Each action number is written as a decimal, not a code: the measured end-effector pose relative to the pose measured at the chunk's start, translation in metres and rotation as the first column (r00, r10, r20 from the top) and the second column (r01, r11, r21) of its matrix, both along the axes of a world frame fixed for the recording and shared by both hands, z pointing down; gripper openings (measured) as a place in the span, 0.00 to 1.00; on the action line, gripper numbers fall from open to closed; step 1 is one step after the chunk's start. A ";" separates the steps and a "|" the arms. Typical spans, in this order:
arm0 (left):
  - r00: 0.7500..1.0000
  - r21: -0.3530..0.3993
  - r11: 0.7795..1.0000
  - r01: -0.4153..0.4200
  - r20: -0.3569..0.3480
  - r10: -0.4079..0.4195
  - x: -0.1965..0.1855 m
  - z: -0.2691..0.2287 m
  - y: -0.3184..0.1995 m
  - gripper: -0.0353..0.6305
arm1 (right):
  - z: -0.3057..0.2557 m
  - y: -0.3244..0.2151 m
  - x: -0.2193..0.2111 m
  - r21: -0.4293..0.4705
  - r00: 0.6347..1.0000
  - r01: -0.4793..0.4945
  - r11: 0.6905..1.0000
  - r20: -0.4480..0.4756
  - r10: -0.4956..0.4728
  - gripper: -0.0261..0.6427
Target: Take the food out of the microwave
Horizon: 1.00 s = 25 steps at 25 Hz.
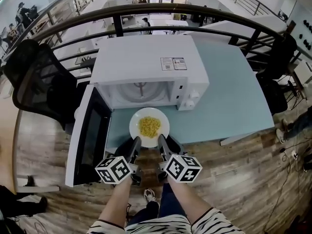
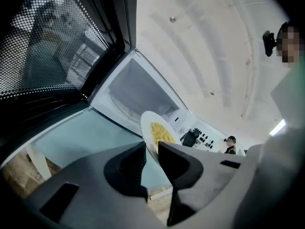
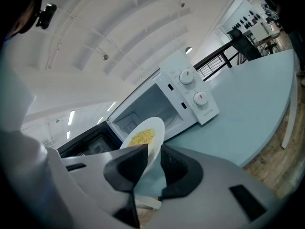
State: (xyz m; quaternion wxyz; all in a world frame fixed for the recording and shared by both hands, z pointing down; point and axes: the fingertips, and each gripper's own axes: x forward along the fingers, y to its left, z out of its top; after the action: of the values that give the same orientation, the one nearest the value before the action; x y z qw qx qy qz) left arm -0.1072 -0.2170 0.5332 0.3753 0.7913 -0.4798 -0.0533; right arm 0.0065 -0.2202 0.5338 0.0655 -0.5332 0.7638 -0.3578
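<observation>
A white plate (image 1: 134, 126) of yellow food (image 1: 149, 126) is held just in front of the open microwave (image 1: 146, 62), over the near part of the pale blue table (image 1: 234, 91). My left gripper (image 1: 136, 142) is shut on the plate's near-left rim, and my right gripper (image 1: 161, 140) on its near-right rim. In the left gripper view the plate (image 2: 145, 124) stands edge-on between the pads of the left gripper (image 2: 152, 152), with the food (image 2: 161, 133) beyond. In the right gripper view the plate (image 3: 155, 127) is pinched by the right gripper (image 3: 153, 154). The microwave cavity (image 1: 141, 92) holds only its turntable.
The microwave door (image 1: 90, 135) hangs open to the left, beside my left gripper. Its knobs (image 3: 193, 87) are on the right side. A black chair (image 1: 34, 77) stands at the left. A dark railing (image 1: 195, 13) runs behind the table, with wood floor below.
</observation>
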 end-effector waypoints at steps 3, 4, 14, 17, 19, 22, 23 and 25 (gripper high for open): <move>1.000 0.000 1.000 -0.013 -0.006 0.013 0.002 -0.002 0.016 0.19 | -0.002 0.017 0.002 -0.002 1.000 -0.015 1.000 0.002 0.015 0.18; 1.000 0.001 1.000 -0.018 -0.007 0.018 0.002 -0.004 0.020 0.19 | -0.003 0.022 0.003 -0.001 1.000 -0.020 1.000 0.002 0.020 0.18; 0.999 -0.016 0.999 -0.036 -0.008 0.036 0.013 -0.012 0.069 0.18 | -0.009 0.073 0.013 -0.031 0.999 -0.034 0.999 0.011 0.035 0.18; 1.000 -0.028 0.999 -0.027 -0.018 0.026 0.019 -0.012 0.086 0.18 | -0.011 0.088 0.019 -0.035 1.000 -0.018 0.999 0.004 0.018 0.18; 1.000 -0.034 0.999 -0.015 -0.020 0.014 0.023 -0.014 0.099 0.18 | -0.012 0.099 0.023 -0.040 1.000 -0.006 0.999 0.002 0.006 0.18; 1.000 -0.038 0.999 0.011 -0.023 -0.012 0.028 -0.016 0.120 0.18 | -0.014 0.117 0.029 -0.042 1.000 0.021 0.999 0.000 -0.021 0.18; 0.999 -0.037 0.999 0.022 -0.024 -0.023 0.030 -0.017 0.127 0.18 | -0.016 0.122 0.030 -0.041 0.999 0.033 0.999 -0.002 -0.033 0.18; 0.999 -0.031 0.999 0.043 -0.023 -0.043 0.033 -0.020 0.140 0.18 | -0.019 0.133 0.033 -0.037 0.999 0.054 0.998 -0.002 -0.054 0.18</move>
State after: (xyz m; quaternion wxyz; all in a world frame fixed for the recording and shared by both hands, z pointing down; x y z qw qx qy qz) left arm -0.0744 -0.0772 0.5134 0.3918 0.7742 -0.4930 -0.0633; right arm 0.0393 -0.0871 0.5150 0.0446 -0.5142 0.7711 -0.3728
